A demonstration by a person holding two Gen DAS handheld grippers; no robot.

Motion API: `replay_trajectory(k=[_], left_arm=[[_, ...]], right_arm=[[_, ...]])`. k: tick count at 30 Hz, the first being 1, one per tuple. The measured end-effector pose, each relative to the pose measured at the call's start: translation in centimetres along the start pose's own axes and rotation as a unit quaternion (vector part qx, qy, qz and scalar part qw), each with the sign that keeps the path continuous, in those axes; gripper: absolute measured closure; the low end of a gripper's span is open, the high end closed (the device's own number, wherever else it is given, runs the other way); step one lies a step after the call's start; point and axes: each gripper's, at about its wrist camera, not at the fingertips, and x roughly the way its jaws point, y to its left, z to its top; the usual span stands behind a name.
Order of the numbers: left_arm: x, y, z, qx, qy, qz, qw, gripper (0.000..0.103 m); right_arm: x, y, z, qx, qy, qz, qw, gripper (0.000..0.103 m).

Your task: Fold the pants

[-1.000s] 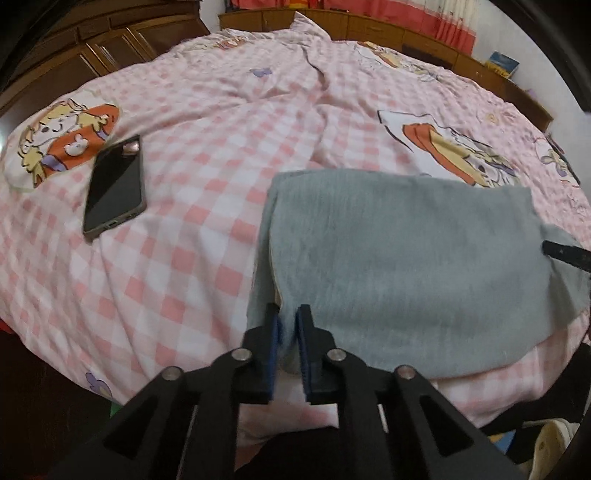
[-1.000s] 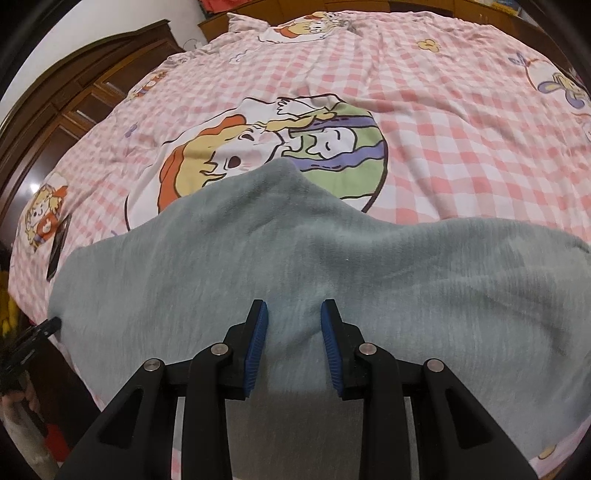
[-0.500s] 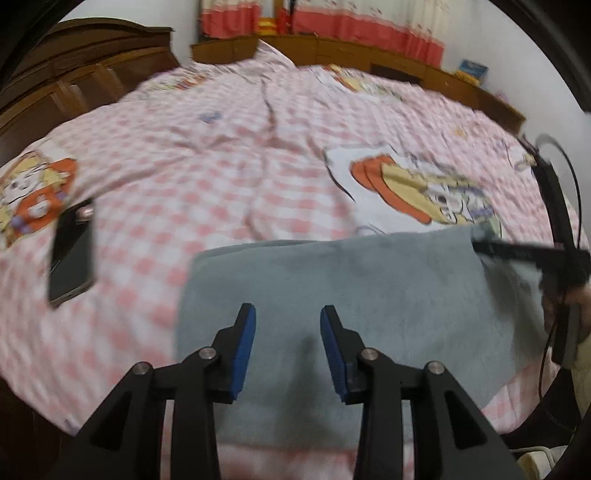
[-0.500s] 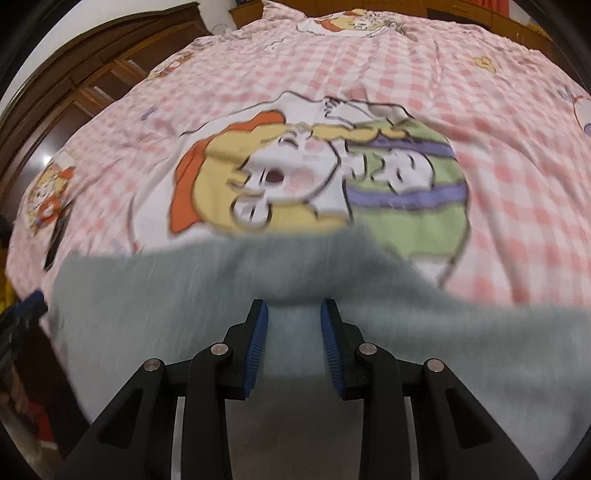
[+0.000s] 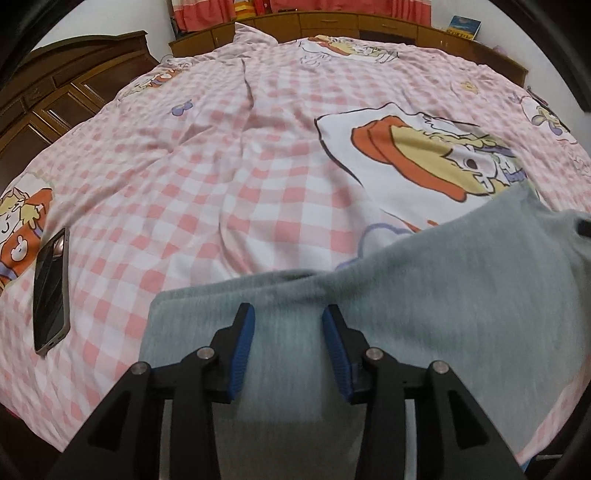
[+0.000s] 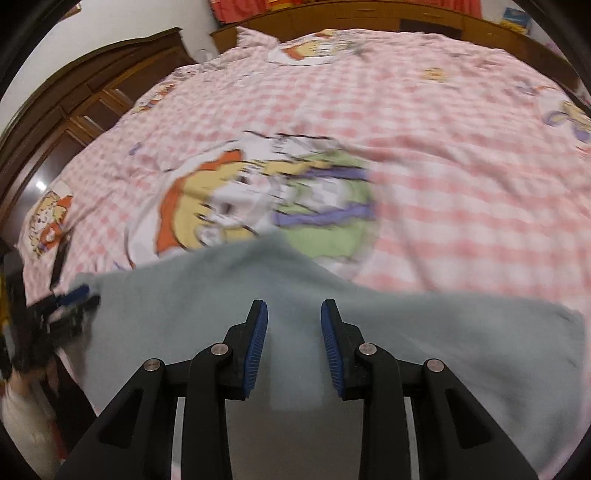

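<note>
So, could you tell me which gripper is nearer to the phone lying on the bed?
Left. The left gripper is over the gray pants' end nearest the phone; the right gripper is over their far part.

A home bedroom: cartoon-print checked bedspread (image 5: 258,192), wooden wardrobe (image 5: 55,107), red curtains (image 5: 207,11).

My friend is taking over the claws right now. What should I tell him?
Left claw: open, holding nothing, over the near left part of the grey pants.
Right claw: open, empty, over the pants' near edge.
The pants lie folded on the pink checked bedspread, near the bed's edge. A phone lies to their left.
Done: at least one fold.
Left: probably one more fold, then smoothing.
</note>
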Motion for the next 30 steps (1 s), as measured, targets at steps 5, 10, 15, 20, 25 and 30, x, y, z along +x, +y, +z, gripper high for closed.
replay_trajectory(k=[5,10,15,20,25,30], left_arm=[[-0.6,0.0,0.4,-0.015,-0.003,0.008,0.9999,0.061],[-3.5,-2.7,0.8,0.008,-0.022,0.000,0.9997,0.061],[-5.5,-7.0,1.8,0.027,-0.032,-0.060,0.9973,0.060],[-5.4,-11.6,2.9,0.044,-0.033,-0.107,0.9927,0.060],[-3.0,-15.0,3.2,0.053,-0.009,-0.117,0.9917,0.060],[0.3,-15.4,4.9,0.027,0.010,-0.108,0.9938,0.056]], right_arm=[[-3.4,-5.5,-4.1,0.020,0.009,-0.088,0.996,0.072],[-3.8,-10.4,-7.6,0.064,0.041,-0.112,0.991,0.072],[-4.9,-10.5,-7.5,0.066,0.028,-0.107,0.992,0.072],[-5.0,-8.9,-6.6,0.055,-0.005,-0.088,0.995,0.072],[-3.8,-10.3,-6.2,0.073,-0.008,-0.113,0.991,0.072],[-3.5,-11.9,-7.0,0.068,-0.007,-0.106,0.992,0.072]])
